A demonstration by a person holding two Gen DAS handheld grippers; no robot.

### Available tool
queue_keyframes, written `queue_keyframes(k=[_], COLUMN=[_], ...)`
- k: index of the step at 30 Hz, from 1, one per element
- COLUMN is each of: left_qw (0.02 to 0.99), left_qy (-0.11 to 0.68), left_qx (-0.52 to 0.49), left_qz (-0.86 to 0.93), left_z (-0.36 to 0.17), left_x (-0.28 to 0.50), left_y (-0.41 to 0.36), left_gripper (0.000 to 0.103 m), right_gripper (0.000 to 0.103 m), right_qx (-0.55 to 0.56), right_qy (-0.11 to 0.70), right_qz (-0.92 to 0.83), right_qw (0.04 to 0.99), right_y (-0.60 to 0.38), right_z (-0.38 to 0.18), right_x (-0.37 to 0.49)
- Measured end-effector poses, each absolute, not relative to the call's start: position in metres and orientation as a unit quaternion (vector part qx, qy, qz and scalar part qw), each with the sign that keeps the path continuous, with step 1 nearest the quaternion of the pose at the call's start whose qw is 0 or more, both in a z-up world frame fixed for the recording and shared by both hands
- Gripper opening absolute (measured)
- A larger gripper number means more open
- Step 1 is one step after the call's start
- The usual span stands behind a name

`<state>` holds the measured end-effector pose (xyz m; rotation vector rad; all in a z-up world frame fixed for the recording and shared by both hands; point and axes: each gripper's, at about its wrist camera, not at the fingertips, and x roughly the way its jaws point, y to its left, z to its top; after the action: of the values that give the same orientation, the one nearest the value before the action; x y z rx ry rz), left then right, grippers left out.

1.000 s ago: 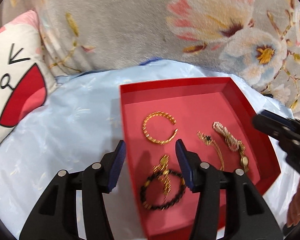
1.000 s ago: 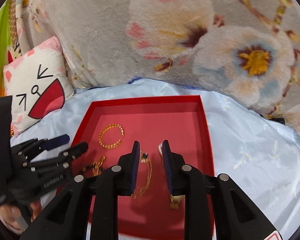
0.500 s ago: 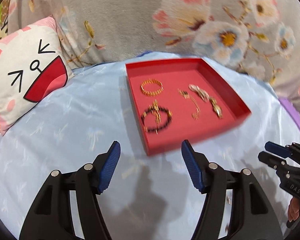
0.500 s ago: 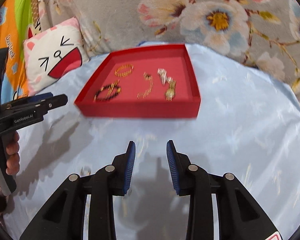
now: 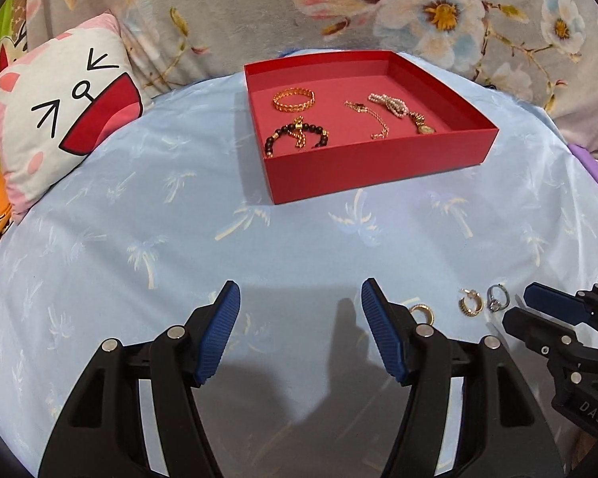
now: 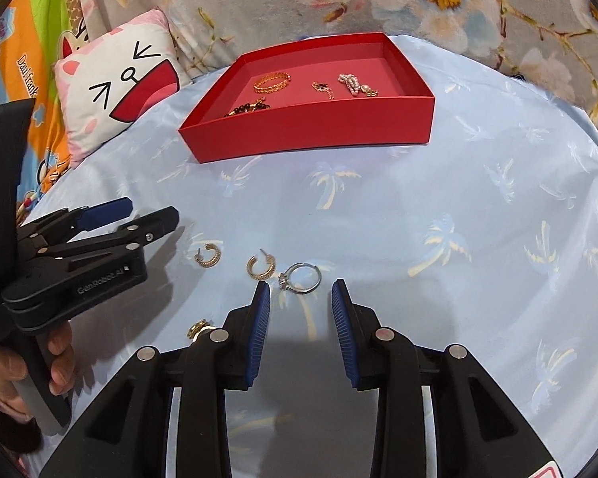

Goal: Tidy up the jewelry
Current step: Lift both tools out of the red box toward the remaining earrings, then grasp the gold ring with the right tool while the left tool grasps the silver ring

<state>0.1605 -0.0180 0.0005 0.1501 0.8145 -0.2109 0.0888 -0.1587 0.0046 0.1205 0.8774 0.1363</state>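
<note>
From the left wrist camera, the red tray (image 5: 378, 167) sits on the pale blue palm-print cloth (image 5: 139, 219) and serves as the landmark: inside it lie a gold bangle (image 5: 294, 99) toward its far left, a black bead bracelet (image 5: 297, 138) at its near left, a thin gold chain (image 5: 372, 119) in the middle and a pearl strand with a small watch (image 5: 398, 113) toward the right. On the near side of the tray, well apart from it, the left gripper (image 5: 301, 330) hangs over bare cloth with its blue-padded jaws spread wide and nothing between them. Just right of its right finger lie a gold hoop earring (image 5: 420, 312), a second gold hoop earring (image 5: 469, 307) and a silver ring (image 5: 496, 302), with the right gripper (image 5: 532, 310) entering beside the ring. A cartoon-face cushion (image 5: 59, 119) rests left of the tray. From the right wrist camera, the same tray (image 6: 311, 127) lies far ahead; on its near side the right gripper (image 6: 301, 298) has its jaws parted, gripping nothing, the silver ring (image 6: 301, 277) lying on the cloth just beyond the fingertips. The two hoops (image 6: 261, 267) (image 6: 208, 255) lie left of the ring, and a small gold piece (image 6: 197, 328) shows beside the left finger. The left gripper (image 6: 151, 213), held by a hand (image 6: 58, 362), points in from the left, jaws apart.
</note>
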Motion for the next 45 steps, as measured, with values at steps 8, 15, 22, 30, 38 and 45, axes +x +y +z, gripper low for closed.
queue_keyframes(k=[8, 15, 22, 30, 38, 45], left_qw=[0.905, 0.904, 0.901, 0.899, 0.900, 0.892], left_qy=[0.410, 0.413, 0.418, 0.419, 0.408, 0.390], left_qx=[0.044, 0.058, 0.065, 0.069, 0.082, 0.126], left_qz=[-0.104, -0.097, -0.100, -0.108, -0.128, -0.191], left_z=[-0.004, -0.005, -0.006, -0.007, -0.004, -0.001], left_x=[0.160, 0.156, 0.156, 0.156, 0.149, 0.133], left_y=[-0.007, -0.012, -0.015, -0.018, -0.027, -0.067], left_gripper=[0.063, 0.063, 0.063, 0.063, 0.063, 0.063], right_gripper=[0.032, 0.032, 0.032, 0.023, 0.022, 0.022], right_qx=[0.050, 0.032, 0.037, 0.048, 0.051, 0.063], right_qy=[0.420, 0.417, 0.433, 0.432, 0.419, 0.426], right_qz=[0.102, 0.136, 0.140, 0.135, 0.097, 0.070], right_qw=[0.900, 0.898, 0.890, 0.890, 0.901, 0.900], right_y=[-0.144, -0.126, -0.121, -0.125, -0.152, -0.185], right_z=[0.004, 0.006, 0.002, 0.001, 0.006, 0.005], right_x=[0.066, 0.062, 0.072, 0.074, 0.065, 0.061])
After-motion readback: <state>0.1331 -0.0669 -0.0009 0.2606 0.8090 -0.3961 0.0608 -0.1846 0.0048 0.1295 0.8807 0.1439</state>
